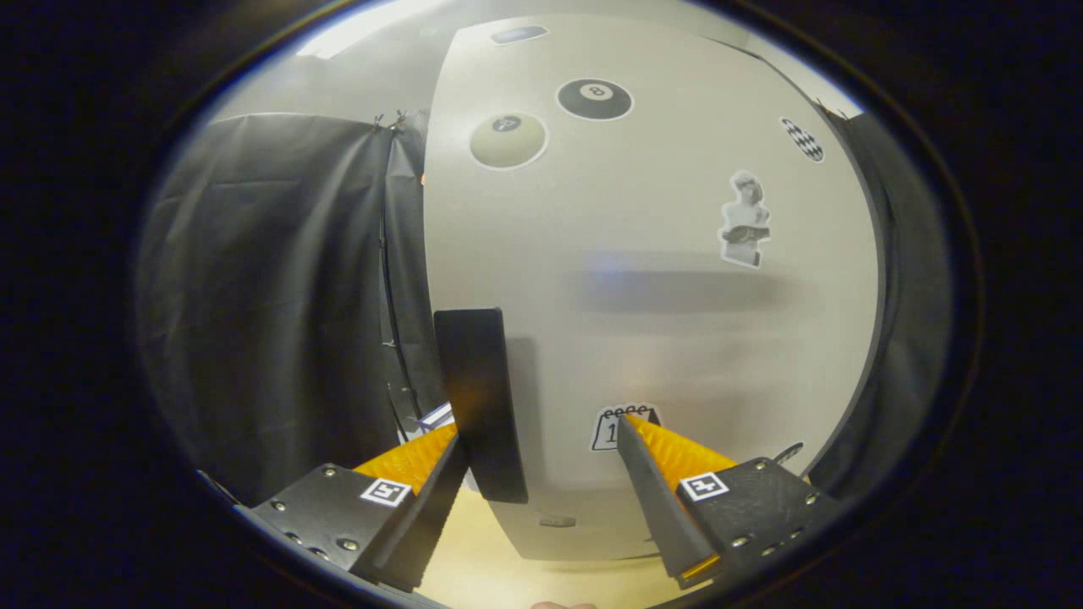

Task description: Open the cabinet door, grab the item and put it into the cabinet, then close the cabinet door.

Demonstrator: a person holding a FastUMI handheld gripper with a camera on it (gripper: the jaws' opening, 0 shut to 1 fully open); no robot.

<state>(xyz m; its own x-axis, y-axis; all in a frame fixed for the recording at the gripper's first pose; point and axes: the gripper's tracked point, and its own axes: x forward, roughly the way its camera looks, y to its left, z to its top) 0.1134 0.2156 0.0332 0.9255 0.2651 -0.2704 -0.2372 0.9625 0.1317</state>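
Note:
A white cabinet door [643, 279] stands just ahead of me, closed, with several stickers on its face. Its flat black handle [478, 397] runs upright along the door's left edge. My gripper [541, 436] is open, and the handle sits between the fingers, close against the left fingertip [431, 452]. The right fingertip [643, 440] is well apart from the handle, in front of a calendar sticker [622, 427] low on the door. Neither finger presses on the handle. The item for the cabinet is nowhere among what I see.
Black cloth [279, 296] hangs to the left of the cabinet and also at its right side. A light wooden tabletop [508, 567] lies under the fingers, reaching up to the cabinet's base.

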